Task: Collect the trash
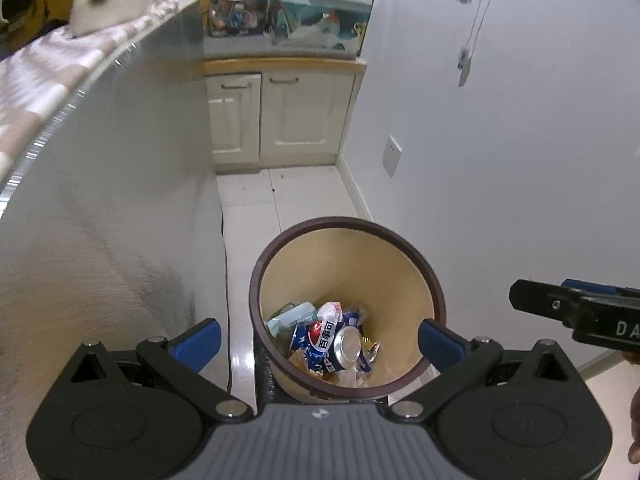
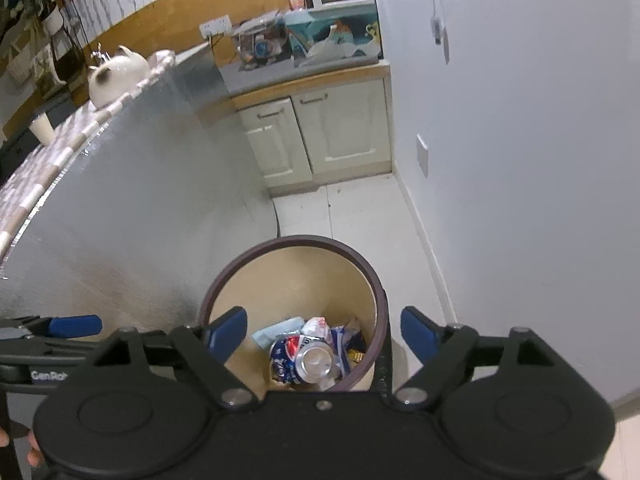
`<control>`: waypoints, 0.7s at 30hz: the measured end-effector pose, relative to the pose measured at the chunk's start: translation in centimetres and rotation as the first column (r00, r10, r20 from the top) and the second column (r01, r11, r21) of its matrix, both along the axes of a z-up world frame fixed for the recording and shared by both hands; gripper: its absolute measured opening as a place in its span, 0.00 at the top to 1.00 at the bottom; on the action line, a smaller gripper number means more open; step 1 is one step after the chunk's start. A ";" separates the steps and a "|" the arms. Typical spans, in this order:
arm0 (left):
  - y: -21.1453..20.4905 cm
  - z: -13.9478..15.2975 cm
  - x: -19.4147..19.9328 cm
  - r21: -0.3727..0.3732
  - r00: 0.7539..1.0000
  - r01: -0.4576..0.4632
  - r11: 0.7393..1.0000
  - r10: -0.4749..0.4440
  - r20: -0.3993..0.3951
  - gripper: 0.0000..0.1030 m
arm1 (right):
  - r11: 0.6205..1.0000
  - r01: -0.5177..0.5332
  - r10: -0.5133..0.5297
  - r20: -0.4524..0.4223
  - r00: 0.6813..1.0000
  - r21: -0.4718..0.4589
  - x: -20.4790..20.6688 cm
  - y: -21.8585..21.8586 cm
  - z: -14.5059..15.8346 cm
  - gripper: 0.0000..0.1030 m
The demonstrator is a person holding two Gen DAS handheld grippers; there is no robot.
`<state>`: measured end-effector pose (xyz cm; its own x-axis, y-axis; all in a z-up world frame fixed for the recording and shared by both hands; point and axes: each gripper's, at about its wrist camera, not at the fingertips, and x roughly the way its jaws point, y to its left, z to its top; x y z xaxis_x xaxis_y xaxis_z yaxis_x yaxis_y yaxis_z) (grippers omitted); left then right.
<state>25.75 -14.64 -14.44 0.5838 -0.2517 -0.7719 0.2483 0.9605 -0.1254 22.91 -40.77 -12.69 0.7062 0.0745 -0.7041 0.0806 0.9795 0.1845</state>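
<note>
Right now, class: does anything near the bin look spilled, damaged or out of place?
Nothing stands out. The crushed Pepsi can and wrappers lie inside the upright trash bin; no litter shows on the visible floor.

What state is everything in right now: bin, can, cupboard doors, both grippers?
Trash bin: upright on the floor, no lid, trash covering its bottom.
Pepsi can: crushed, lying on top of the wrappers inside the bin.
Cabinet doors: both closed.
Left gripper: open, empty, above the bin.
Right gripper: open, empty, above the bin.
</note>
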 end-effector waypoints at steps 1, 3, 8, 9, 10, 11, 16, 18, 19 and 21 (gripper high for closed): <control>0.2 0.6 -0.5 -0.002 1.000 -0.002 1.000 0.002 0.006 0.00 | 1.000 0.002 -0.002 0.004 1.000 -0.005 -0.4 0.2 0.4 0.18; 0.7 1.6 -1.4 -0.001 1.000 -0.008 1.000 0.008 0.020 0.00 | 1.000 0.000 0.000 0.010 1.000 -0.010 -1.2 0.7 1.2 0.18; 2.2 3.9 -3.9 0.008 0.997 -0.023 1.000 0.022 0.067 0.00 | 1.000 -0.003 0.004 0.046 0.999 -0.020 -3.7 2.0 3.2 0.06; 2.6 4.4 -4.3 0.006 0.997 -0.025 1.000 0.025 0.075 0.00 | 1.000 -0.005 0.006 0.055 0.998 -0.019 -4.1 2.2 3.6 0.05; 2.9 4.9 -4.8 0.004 0.996 -0.028 1.000 0.028 0.083 0.00 | 1.000 -0.006 0.008 0.064 0.998 -0.018 -4.6 2.4 4.1 0.03; 3.3 5.4 -5.3 0.002 0.995 -0.033 0.999 0.032 0.092 0.00 | 1.000 -0.006 0.007 0.071 0.997 -0.018 -5.0 2.7 4.4 0.02; 5.3 7.6 -7.7 -0.005 0.991 -0.049 0.999 0.049 0.127 0.00 | 1.000 -0.003 0.006 0.109 0.994 -0.025 -7.2 4.2 6.4 0.00; 6.0 8.4 -8.8 -0.005 0.988 -0.053 0.999 0.053 0.143 0.00 | 1.000 -0.002 0.005 0.117 0.993 -0.031 -8.1 4.9 7.1 0.00; 6.2 8.8 -9.2 -0.006 0.987 -0.053 0.999 0.054 0.150 0.00 | 0.999 0.000 0.005 0.122 0.992 -0.038 -8.5 5.2 7.5 0.00; 7.0 9.4 -10.1 -0.013 0.985 -0.058 0.998 0.059 0.160 0.00 | 0.999 0.002 0.004 0.132 0.991 -0.045 -9.3 5.8 8.1 0.00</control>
<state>15.62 -7.60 -5.03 0.7132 -0.2197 -0.6656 0.2095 0.9730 -0.0967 13.56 -34.98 -4.58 0.7929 0.0453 -0.6077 0.0578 0.9872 0.1490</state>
